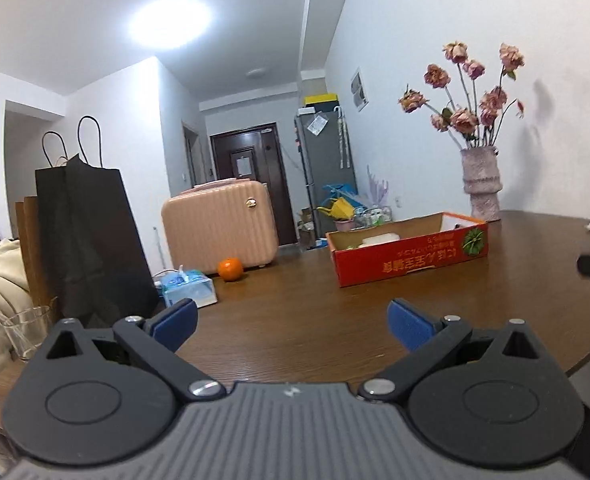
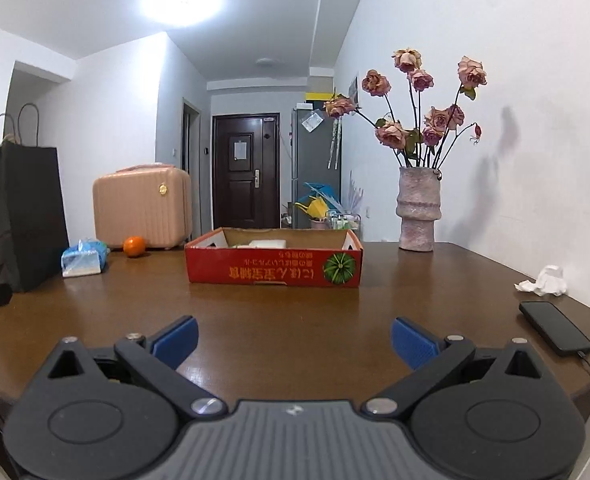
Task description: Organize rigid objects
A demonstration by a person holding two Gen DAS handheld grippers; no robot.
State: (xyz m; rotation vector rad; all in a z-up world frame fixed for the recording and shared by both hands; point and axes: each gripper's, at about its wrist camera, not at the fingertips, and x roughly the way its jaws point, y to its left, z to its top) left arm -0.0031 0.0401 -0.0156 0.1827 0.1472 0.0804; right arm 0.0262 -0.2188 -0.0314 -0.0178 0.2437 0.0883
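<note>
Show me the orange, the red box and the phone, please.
orange (image 2: 134, 246), right wrist view, middle of the fruit.
red box (image 2: 273, 272), right wrist view, front wall.
phone (image 2: 555, 330), right wrist view, dark screen.

Shallow red cardboard box (image 2: 273, 266), open top, print upside down with a green melon picture, sits flat on the brown bench (image 2: 295, 312) left of the pink vase (image 2: 418, 208), holding a white block (image 2: 267, 243) and something greenish, too hidden to tell.
</note>
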